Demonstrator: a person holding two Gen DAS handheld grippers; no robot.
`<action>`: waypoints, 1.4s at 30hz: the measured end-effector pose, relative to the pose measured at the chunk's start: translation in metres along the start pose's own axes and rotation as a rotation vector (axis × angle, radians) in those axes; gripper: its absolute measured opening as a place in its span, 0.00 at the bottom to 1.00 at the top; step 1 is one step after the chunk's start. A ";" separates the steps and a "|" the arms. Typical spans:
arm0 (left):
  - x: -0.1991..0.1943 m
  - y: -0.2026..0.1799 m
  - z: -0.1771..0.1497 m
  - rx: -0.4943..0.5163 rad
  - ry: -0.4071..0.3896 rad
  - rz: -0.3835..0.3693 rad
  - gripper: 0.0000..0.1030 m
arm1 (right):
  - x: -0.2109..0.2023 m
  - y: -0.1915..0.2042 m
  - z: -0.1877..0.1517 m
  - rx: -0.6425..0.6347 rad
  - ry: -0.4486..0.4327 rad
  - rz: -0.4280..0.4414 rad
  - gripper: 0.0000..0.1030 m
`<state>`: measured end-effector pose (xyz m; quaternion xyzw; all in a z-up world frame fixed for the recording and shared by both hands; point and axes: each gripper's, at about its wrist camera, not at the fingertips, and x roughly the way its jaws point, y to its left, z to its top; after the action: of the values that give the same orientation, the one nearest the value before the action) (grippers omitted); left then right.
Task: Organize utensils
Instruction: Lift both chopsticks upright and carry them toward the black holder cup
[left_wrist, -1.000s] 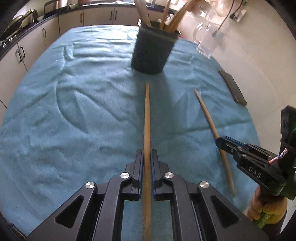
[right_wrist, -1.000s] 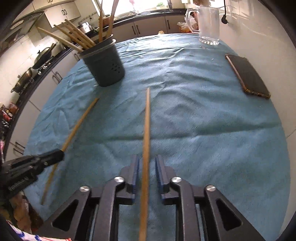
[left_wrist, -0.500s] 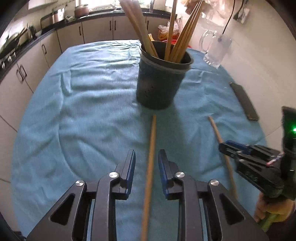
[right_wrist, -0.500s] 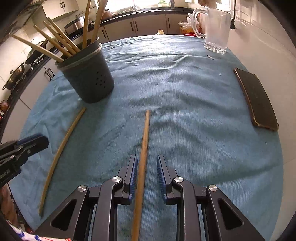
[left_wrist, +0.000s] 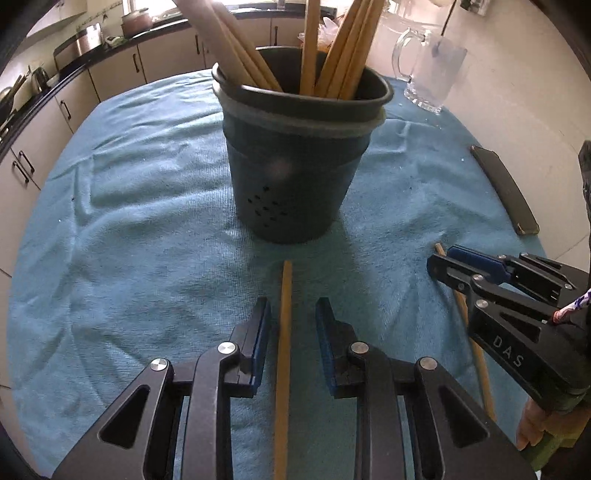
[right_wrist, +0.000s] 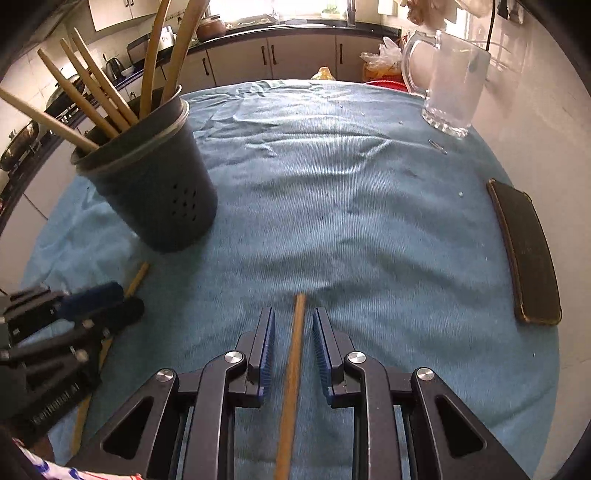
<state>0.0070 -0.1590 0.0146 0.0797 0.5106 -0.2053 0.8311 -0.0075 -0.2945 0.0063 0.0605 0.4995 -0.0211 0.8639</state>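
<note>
Left tool (left_wrist: 291, 325) tilted steeply down, straddling wooden stick (left_wrist: 283, 354), ungripped

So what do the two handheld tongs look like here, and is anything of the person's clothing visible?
Both tongs are black, angular linkages with triangular cut-outs, silver pivot bolts and ribbed blue pads. The left tongs look the same as the right tongs. Seen from the left wrist camera, the right tool carries pale "DAS" lettering on its side and sits on a green grip. A strip of white cloth with red and blue print shows at the lower left of the right wrist view.
</note>
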 end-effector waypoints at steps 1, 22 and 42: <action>0.000 0.000 0.000 -0.004 -0.003 -0.002 0.23 | 0.001 0.000 0.001 0.004 -0.006 -0.002 0.21; -0.136 0.011 -0.021 -0.038 -0.318 -0.049 0.05 | -0.101 0.006 -0.003 0.049 -0.273 0.143 0.05; -0.217 0.000 -0.073 -0.044 -0.471 -0.025 0.05 | -0.201 0.020 -0.049 0.037 -0.493 0.178 0.05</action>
<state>-0.1378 -0.0779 0.1717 0.0053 0.3079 -0.2172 0.9263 -0.1477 -0.2732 0.1576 0.1128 0.2663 0.0316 0.9567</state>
